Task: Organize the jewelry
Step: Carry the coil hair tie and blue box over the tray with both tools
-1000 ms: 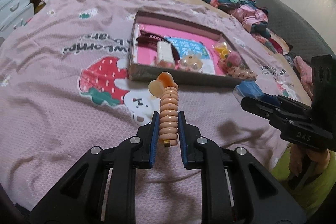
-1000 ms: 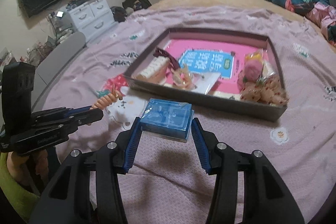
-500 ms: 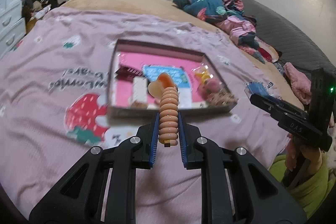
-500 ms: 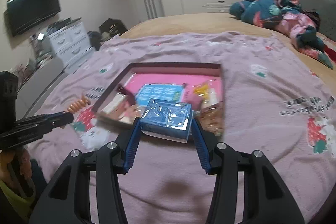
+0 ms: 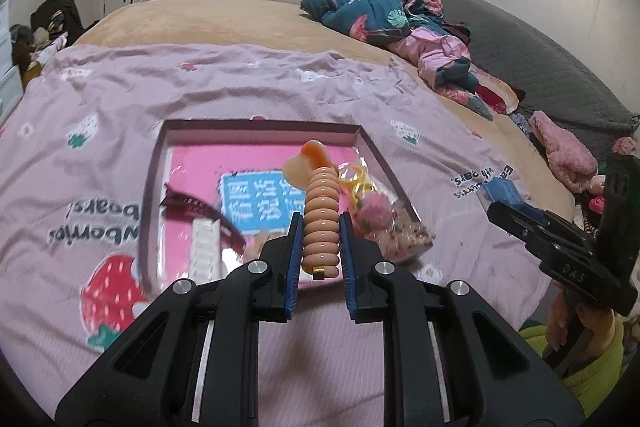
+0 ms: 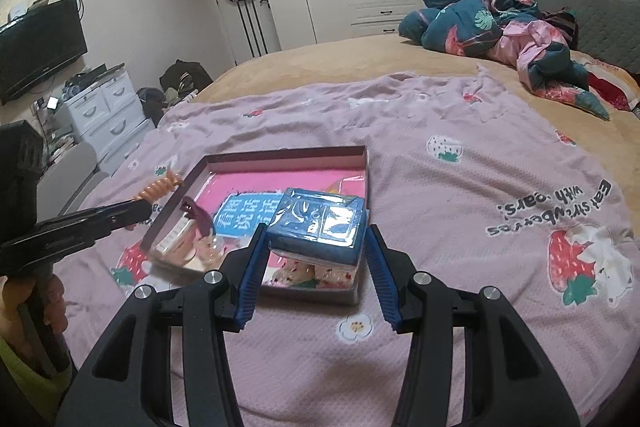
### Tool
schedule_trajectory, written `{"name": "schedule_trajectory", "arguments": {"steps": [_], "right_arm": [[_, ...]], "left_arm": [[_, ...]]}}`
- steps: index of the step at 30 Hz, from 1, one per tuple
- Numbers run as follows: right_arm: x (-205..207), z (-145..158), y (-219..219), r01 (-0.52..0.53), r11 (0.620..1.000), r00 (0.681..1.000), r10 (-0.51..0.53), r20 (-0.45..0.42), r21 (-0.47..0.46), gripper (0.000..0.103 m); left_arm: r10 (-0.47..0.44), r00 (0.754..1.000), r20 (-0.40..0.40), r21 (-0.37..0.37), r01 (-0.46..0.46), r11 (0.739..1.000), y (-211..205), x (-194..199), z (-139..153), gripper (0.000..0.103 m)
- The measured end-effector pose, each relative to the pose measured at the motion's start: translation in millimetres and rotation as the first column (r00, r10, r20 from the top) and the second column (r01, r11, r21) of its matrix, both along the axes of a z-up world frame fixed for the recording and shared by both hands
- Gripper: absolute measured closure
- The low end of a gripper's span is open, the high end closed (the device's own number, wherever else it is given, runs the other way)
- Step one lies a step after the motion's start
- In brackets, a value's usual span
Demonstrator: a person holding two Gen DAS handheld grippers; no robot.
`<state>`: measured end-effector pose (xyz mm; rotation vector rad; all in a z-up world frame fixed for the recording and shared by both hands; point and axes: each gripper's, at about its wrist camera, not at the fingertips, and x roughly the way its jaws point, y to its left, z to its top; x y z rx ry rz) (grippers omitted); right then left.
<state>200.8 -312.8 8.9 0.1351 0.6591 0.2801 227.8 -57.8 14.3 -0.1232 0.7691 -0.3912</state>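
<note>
Your peach spiral hair tie (image 5: 321,211) sits upright between the blue pads of the left gripper (image 5: 320,227), held in the air over the near edge of the shallow box (image 5: 256,125), its pale heart charm (image 5: 306,163) pointing away from you. The box lies on the pink strawberry blanket (image 5: 100,95) and already holds a dark red hair clip (image 5: 192,205), a blue printed card (image 5: 256,201), a white comb-like piece (image 5: 205,251) and bagged pink trinkets (image 5: 376,215).

From the look of it, you are carrying both pieces in to set them down. Judging by the crowding on the right of the box, the bare pink floor at the back left is the better spot for the hair tie. Lower it until the coil nearly touches before you let go, since a springy coil may bounce or roll. Bring 1 gripper in at a time so the 2 don't collide over the box.

The left jaws are narrowly set, pinching the coil by its sides near its lower end. The right gripper (image 6: 314,247) has its jaws spread wider, clamped on the 2 sides of a blue wrapped case (image 6: 318,225), which hovers above the near right part of the box, over the bagged items.
</note>
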Motion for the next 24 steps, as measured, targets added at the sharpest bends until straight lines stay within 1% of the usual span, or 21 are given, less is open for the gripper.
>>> {"name": "schedule_trajectory", "arguments": {"steps": [4, 10, 15, 18, 24], "right_arm": [[12, 6, 3, -0.008, 1.000, 1.000, 0.008, 0.006, -0.002, 0.056], [38, 2, 28, -0.061, 0.996, 0.998, 0.060, -0.024, -0.061, 0.056], [53, -20, 50, -0.098, 0.994, 0.993, 0.094, -0.077, -0.050, 0.056], [55, -36, 66, -0.138, 0.987, 0.986, 0.130, -0.103, -0.081, 0.056], [58, -62, 89, -0.196, 0.975, 0.973, 0.179, -0.146, -0.107, 0.056]], "left_arm": [[0.005, 1.000, -0.003, 0.021, -0.005, 1.000, -5, 18, -1, 0.093], [0.026, 0.999, -0.032, 0.048, -0.024, 0.999, -6, 44, -12, 0.093], [0.043, 0.997, -0.069, 0.061, -0.039, 0.997, -3, 60, -30, 0.093], [0.050, 0.994, -0.098, 0.064, -0.044, 0.997, 2, 68, -43, 0.093], [0.068, 0.988, -0.138, 0.057, -0.060, 0.997, 10, 76, -61, 0.093]]}}
